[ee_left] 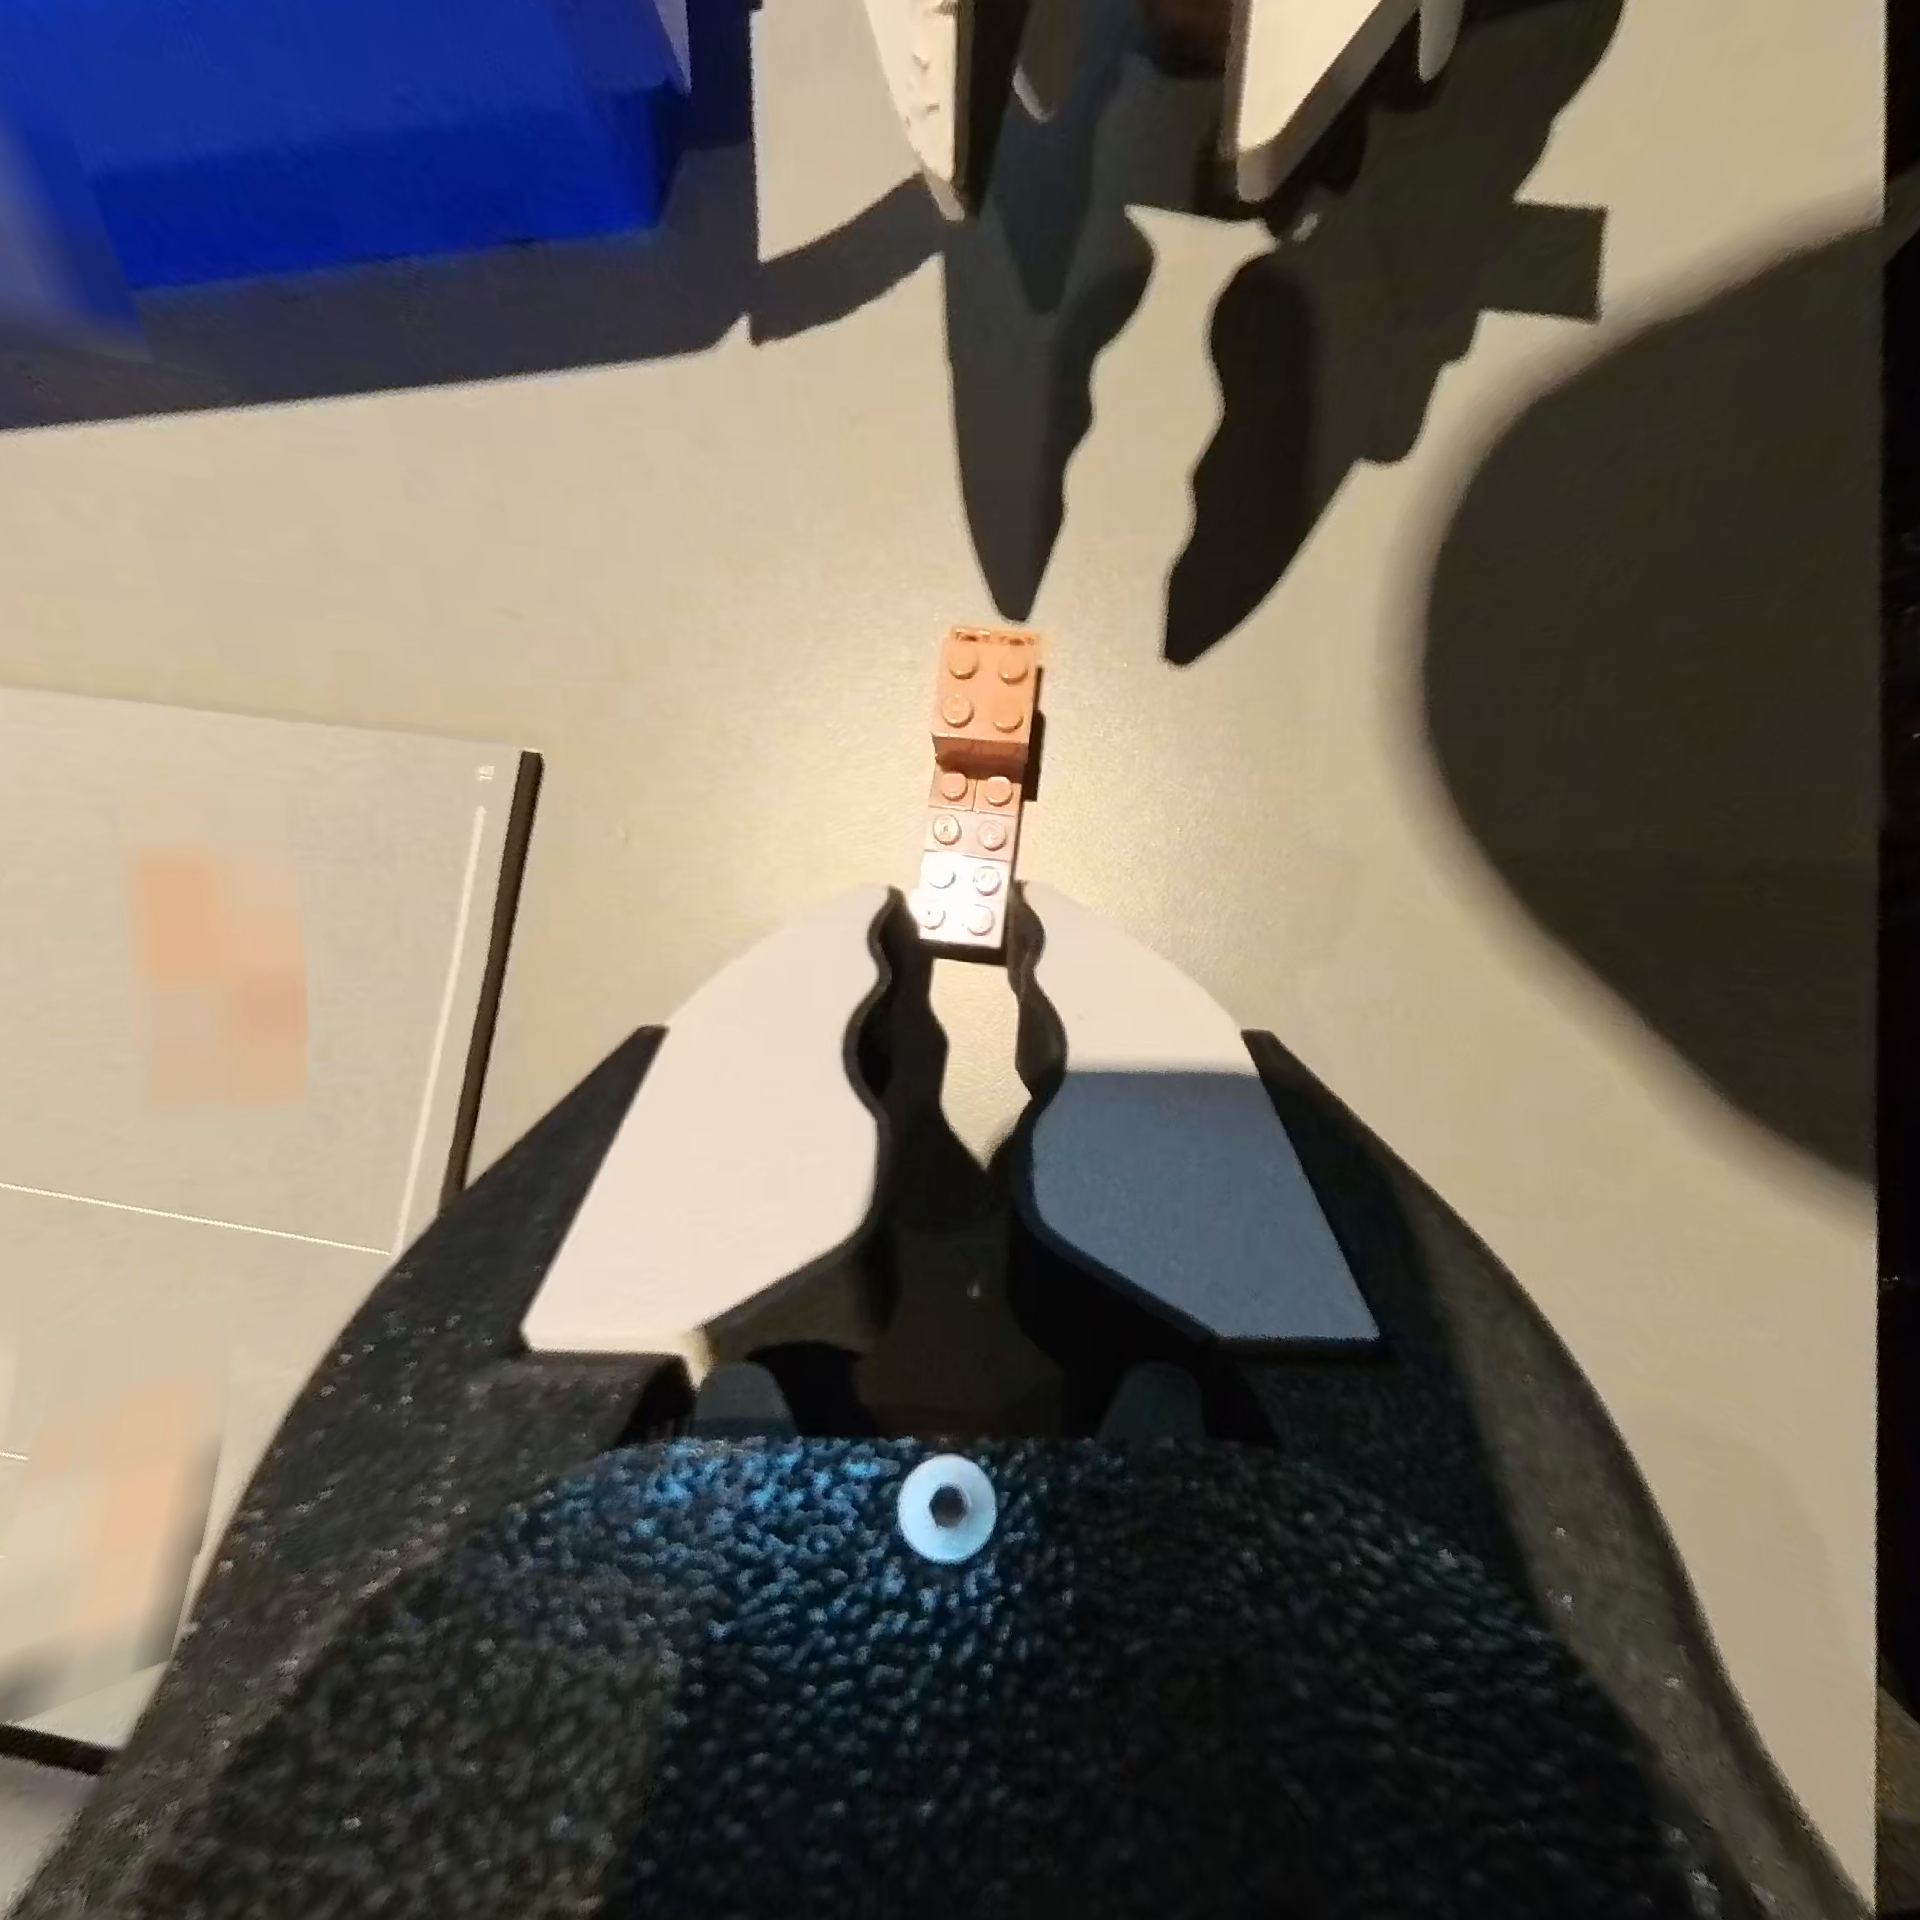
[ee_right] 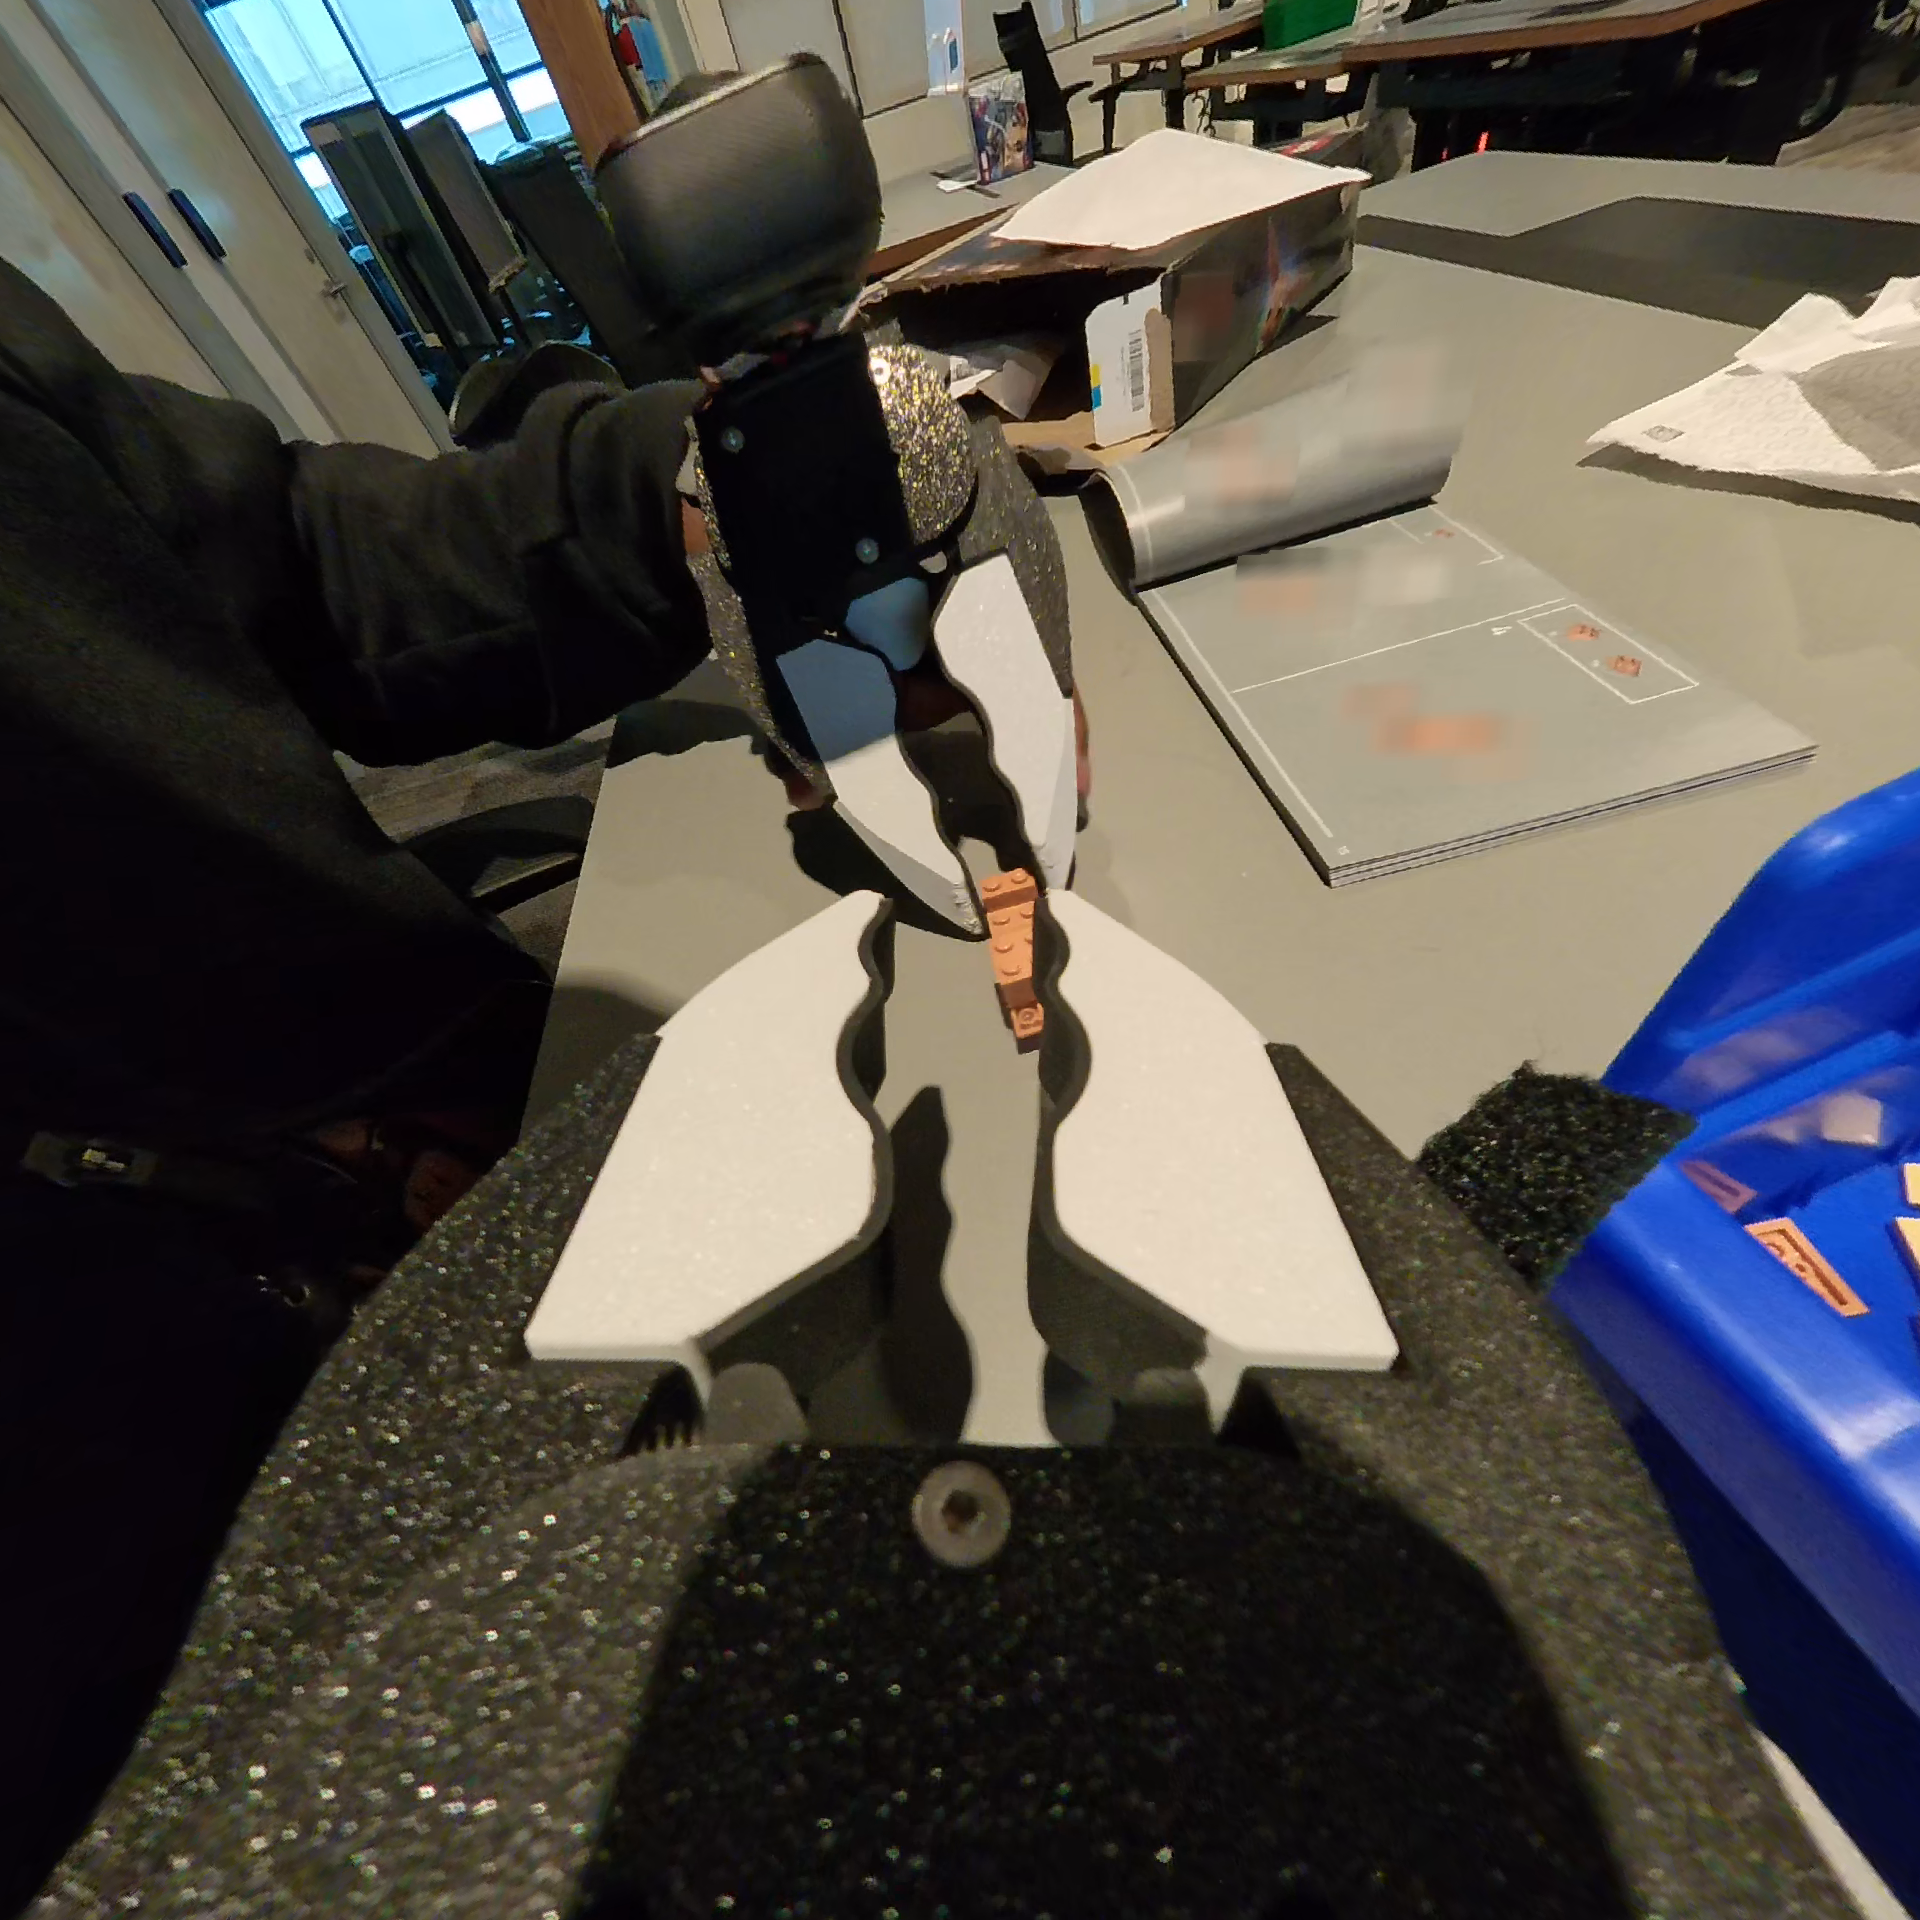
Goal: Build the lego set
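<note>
Tan brick strip (ee_left: 979,790) pinched at one end by the left claw (ee_left: 961,914), steadied mid-table.
Right claw (ee_right: 971,935) gapes alongside, gripping nothing; blue bin (ee_right: 1766,1195) waits near the table's (ee_right: 1351,966) edge.

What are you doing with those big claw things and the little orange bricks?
A person is building a lego set with a gripper in each hand. The left gripper has its fingertips at one end of a small orange-brown brick assembly on the grey table. The right gripper is open, with the assembly lying between its fingers. An open instruction booklet lies nearby, and a blue bin holds more orange pieces.
</note>
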Demonstrator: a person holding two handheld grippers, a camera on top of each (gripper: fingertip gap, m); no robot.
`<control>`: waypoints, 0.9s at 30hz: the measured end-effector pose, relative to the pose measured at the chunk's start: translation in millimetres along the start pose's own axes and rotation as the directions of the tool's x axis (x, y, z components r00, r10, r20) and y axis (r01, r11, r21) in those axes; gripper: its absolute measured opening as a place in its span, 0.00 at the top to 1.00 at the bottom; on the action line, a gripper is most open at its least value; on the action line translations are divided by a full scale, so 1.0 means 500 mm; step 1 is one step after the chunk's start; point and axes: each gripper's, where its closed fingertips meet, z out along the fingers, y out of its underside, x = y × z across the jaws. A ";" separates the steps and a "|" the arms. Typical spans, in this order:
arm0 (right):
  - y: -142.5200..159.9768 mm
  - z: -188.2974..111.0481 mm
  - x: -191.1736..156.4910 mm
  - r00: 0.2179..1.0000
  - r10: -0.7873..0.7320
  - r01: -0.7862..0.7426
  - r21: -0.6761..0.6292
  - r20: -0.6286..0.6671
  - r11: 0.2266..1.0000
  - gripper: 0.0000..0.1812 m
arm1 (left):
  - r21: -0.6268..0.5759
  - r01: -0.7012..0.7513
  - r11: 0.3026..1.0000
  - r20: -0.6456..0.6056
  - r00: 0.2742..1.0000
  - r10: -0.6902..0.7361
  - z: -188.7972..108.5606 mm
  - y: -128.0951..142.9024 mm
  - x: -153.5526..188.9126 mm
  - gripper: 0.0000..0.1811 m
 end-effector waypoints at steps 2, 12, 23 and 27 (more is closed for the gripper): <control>0.000 0.000 0.000 1.000 -0.001 0.001 0.000 -0.001 1.000 0.86 | 0.004 0.007 1.000 0.000 1.000 -0.007 0.000 0.000 0.000 0.90; -0.004 0.002 -0.005 0.995 -0.093 0.094 0.009 -0.037 0.996 0.83 | 0.063 0.044 0.997 -0.016 0.999 -0.043 0.001 -0.007 0.001 0.91; -0.034 -0.009 -0.009 0.816 -0.524 0.536 -0.021 -0.244 0.844 0.79 | 0.114 0.117 0.987 -0.080 0.991 -0.109 -0.041 -0.046 0.016 0.91; -0.060 -0.029 -0.030 0.739 -0.615 0.648 0.038 -0.276 0.761 0.77 | 0.100 0.160 0.982 -0.117 0.982 -0.148 -0.080 -0.076 0.028 0.91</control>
